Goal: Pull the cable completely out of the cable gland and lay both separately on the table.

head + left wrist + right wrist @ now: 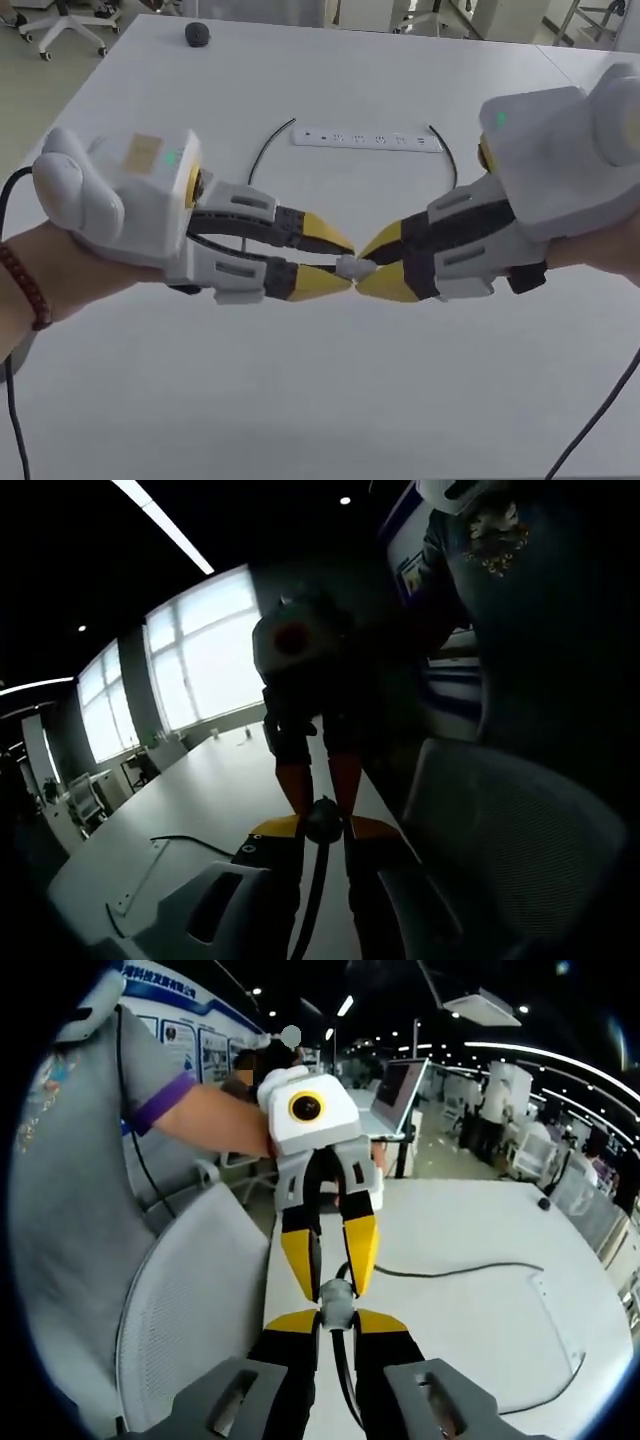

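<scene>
Your right gripper [337,1318] had its jaws drawn in to a narrow gap, with the cable gland [337,1302] squeezed between the yellow tips. That looked like a firm hold. Your left gripper [342,264] met it nose to nose, jaws nearly together at the gland's other end. Whether they were clamped on the gland, on the cable, or only touching, I couldn't tell.

The cable [232,243] ran back between the left jaws. In the right gripper view a black strand ran back between the right jaws as well, so it looked threaded clean through.

By my reading, nothing was done yet. The cable was in the gland and both pieces were up in the air. The pull itself and both lay-downs were all to come.

The gland was a small, stubby, pale grey plug, and the cable was thin, black and limp. All of it hung above the table [300,400], on your side of the white power strip [365,138], about opposite its middle. A black lead curved past each end of the strip toward your grippers, and I couldn't tell whether it was the same cable. A small dark object [197,34] lay well beyond the strip.
</scene>
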Tool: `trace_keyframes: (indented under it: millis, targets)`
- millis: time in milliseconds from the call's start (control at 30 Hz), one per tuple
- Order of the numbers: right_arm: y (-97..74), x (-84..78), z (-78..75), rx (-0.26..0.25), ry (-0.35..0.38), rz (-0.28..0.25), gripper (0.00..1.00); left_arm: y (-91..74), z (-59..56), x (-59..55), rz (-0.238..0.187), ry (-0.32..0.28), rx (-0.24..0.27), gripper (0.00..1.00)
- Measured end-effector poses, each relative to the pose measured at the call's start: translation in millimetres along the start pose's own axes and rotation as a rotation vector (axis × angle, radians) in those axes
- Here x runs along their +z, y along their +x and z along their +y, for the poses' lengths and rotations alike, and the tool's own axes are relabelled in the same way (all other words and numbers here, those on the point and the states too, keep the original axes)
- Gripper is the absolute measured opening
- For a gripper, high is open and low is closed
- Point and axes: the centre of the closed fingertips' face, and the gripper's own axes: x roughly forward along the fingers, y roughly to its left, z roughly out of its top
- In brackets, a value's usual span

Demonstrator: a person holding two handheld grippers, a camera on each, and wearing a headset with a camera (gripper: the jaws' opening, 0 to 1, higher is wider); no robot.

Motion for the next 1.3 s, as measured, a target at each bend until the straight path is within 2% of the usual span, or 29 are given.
trace_keyframes:
  millis: [167,233,400,500,700,767,833,867,933,1067,1133,1233,1300]
  targets:
    - [-0.5,0.6,-0.7,-0.007,-0.007,0.002,0.08,-2.4,-0.7,-2.1,0.014,0.002,0.000,0.19]
    - [-0.6,0.7,-0.1,-0.005,-0.008,0.004,0.08,-3.2,0.4,-2.4,0.018,0.010,0.008,0.17]
    - [-0.4,1.2,0.7,-0.002,-0.007,0.003,0.08,-2.1,-0.2,-2.4,0.015,0.019,0.006,0.17]
    - [-0.1,3.3,2.1,0.003,-0.005,-0.006,0.08,-0.2,-1.5,0.3,-0.010,-0.004,-0.001,0.17]
    - [-0.9,1.7,3.2,0.004,-0.012,-0.004,0.08,3.3,-2.2,-1.5,0.004,0.014,0.001,0.16]
    - [-1.4,1.0,2.7,0.000,-0.017,-0.001,0.08,4.5,-1.4,-1.8,0.007,-0.010,0.007,0.16]
    - [-1.7,0.2,2.0,-0.004,-0.020,0.002,0.08,5.4,-0.9,-2.1,0.011,-0.009,0.013,0.16]
    - [-2.0,-0.2,1.8,-0.008,-0.026,0.003,0.08,5.9,-0.4,-2.3,0.013,-0.031,0.019,0.16]
    - [-2.8,0.1,1.4,-0.011,-0.026,-0.002,0.08,5.7,0.0,-1.1,0.012,-0.017,0.027,0.15]
    - [-4.8,1.5,-1.0,-0.019,0.032,-0.036,0.09,4.5,1.5,0.3,0.008,-0.019,0.040,0.15]
    - [-6.2,3.8,-2.6,-0.017,0.070,-0.077,0.10,2.9,2.8,2.2,-0.001,-0.014,0.047,0.15]
    - [-7.0,-0.1,-3.5,-0.013,0.102,-0.086,0.10,0.9,3.4,3.8,-0.004,-0.001,0.050,0.15]
    - [-8.4,3.4,-3.4,-0.001,0.144,-0.128,0.11,-0.6,3.1,5.4,-0.010,0.003,0.049,0.14]
